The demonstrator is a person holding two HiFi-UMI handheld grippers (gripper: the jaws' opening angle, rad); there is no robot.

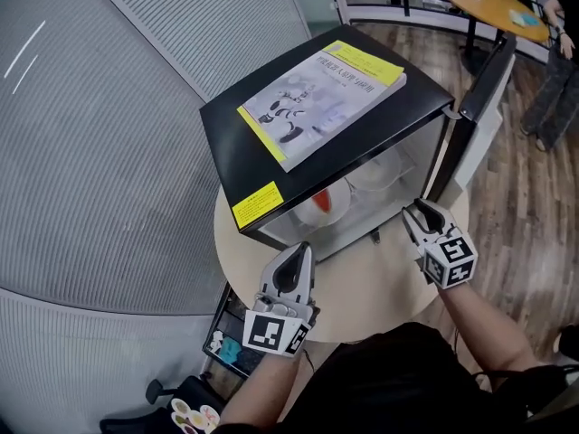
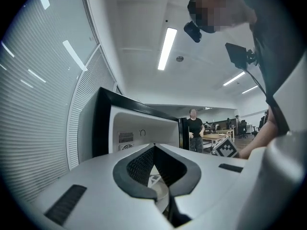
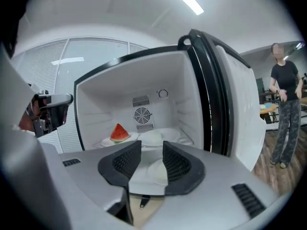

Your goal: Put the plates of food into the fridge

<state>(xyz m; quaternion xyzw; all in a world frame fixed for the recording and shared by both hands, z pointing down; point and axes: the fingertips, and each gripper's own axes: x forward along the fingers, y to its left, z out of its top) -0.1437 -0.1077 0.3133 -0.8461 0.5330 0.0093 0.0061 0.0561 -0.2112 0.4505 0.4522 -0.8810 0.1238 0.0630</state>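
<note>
A black mini fridge (image 1: 271,143) stands on a round pale table (image 1: 362,287) with its door (image 1: 479,107) swung open to the right. On its white floor a red watermelon wedge (image 3: 119,132) rests on a white plate (image 1: 327,202), and beside it is a second white plate of pale food (image 3: 153,138). My right gripper (image 3: 152,145) hovers open just in front of the opening, with nothing between its fingers. My left gripper (image 1: 301,250) is lower left of the opening, shut and empty, with the fridge wall (image 2: 103,128) ahead of it.
A yellow-edged book (image 1: 326,98) lies on top of the fridge. Ribbed glass walls run along the left. A person (image 3: 286,114) stands on the wooden floor to the right, near an orange round table (image 1: 498,7). A low cart with small items (image 1: 222,346) sits below the table.
</note>
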